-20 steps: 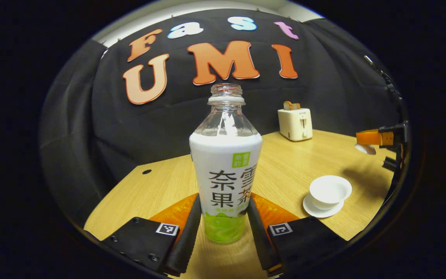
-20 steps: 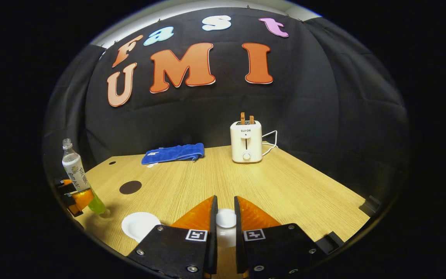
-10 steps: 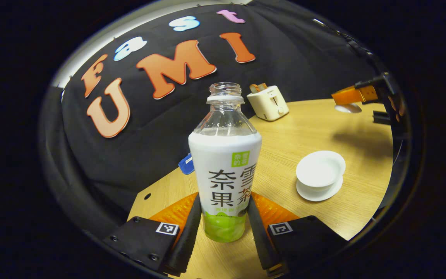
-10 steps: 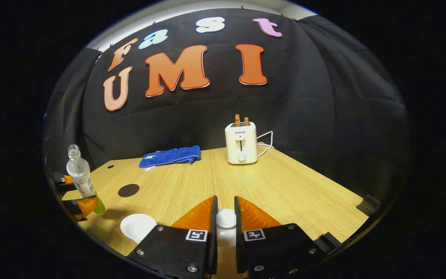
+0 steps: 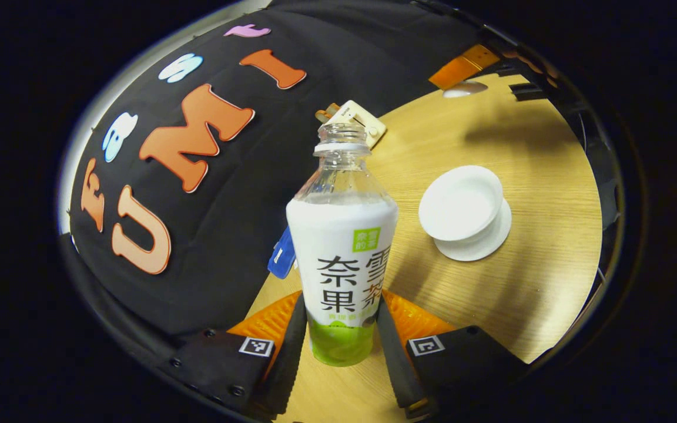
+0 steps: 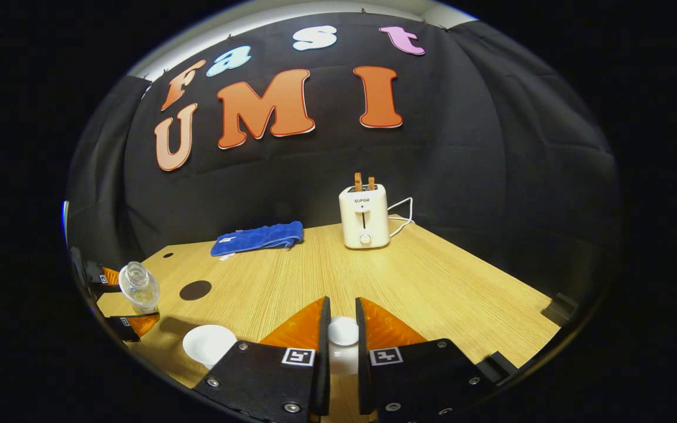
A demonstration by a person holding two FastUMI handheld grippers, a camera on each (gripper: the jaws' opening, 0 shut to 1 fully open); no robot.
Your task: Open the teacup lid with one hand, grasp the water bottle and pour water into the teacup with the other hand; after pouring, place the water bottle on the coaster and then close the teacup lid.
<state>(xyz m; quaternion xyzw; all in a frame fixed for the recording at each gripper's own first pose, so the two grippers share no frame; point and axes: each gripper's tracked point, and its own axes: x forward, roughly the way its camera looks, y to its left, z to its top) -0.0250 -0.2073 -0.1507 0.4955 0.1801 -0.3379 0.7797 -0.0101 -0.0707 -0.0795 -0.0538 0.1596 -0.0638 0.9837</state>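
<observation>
Left gripper (image 5: 338,346) tilting bottle (image 5: 341,252) further toward teacup (image 5: 462,202)

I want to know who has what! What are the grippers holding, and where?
Left gripper holds the bottle by its lower body; right gripper pinches the lid's knob.

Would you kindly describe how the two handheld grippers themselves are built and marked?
Each gripper, left and right, has two long flat jaws backed by translucent orange ribbed wedges. These sit on black blocks fastened with screws, and each block carries a small square black-and-white tag.
</observation>
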